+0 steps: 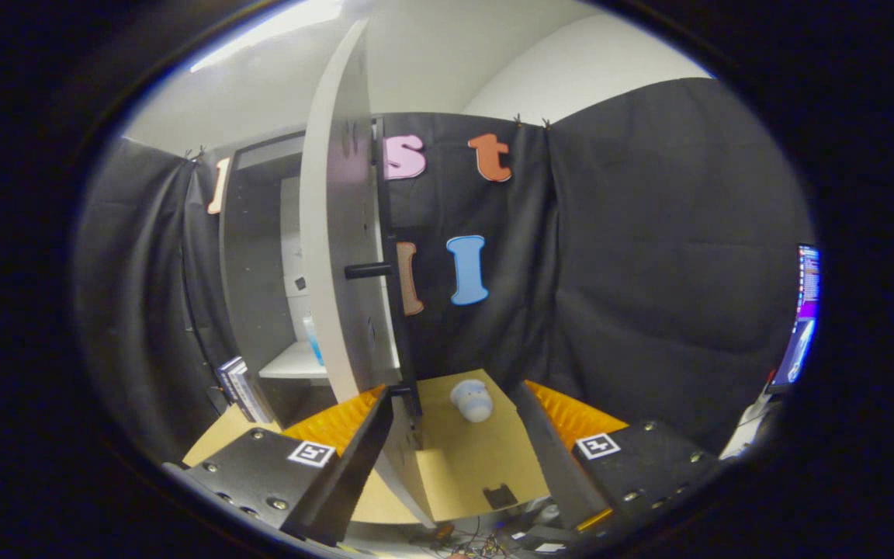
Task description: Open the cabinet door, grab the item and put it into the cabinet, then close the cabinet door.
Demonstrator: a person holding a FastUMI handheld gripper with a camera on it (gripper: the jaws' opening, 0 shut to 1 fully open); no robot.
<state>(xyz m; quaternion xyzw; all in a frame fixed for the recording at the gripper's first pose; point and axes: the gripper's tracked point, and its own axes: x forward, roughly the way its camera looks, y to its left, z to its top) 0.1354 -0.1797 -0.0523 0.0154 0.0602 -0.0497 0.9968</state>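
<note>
1. My gripper [447, 435] is held with its fingers spread wide apart, nothing pinched between them.
2. The lower edge of the cabinet door [342, 248] runs down into the gap, close to my left finger [354, 458]; whether the finger touches it, I cannot tell. My right finger [548, 458] is well clear of the door.
3. The door stands swung open, seen almost edge-on, with a dark cylindrical handle [368, 270] sticking out to the right.
4. The cabinet [257, 264] is to the left of the door. Its inside is dark-walled, with a pale shelf [292, 363] low down. A blue-tinted object [313, 339] stands on that shelf, partly hidden behind the door edge; I cannot identify it.
5. The item [472, 400], a small pale rounded thing, sits on the tan tabletop [462, 466], beyond my fingers and between them, to the right of the door and apart from it.
6. The tabletop is flat and cardboard-coloured, with a small dark cut-out [500, 495] near its close edge. Cables [470, 539] lie tangled below that edge.
7. A stack of books [241, 388] leans at the cabinet's lower left.
8. Black cloth [649, 256] drapes the far wall and both sides; the pale ceiling [447, 54] shows above it.
9. A lit monitor [802, 318] stands far right.
</note>
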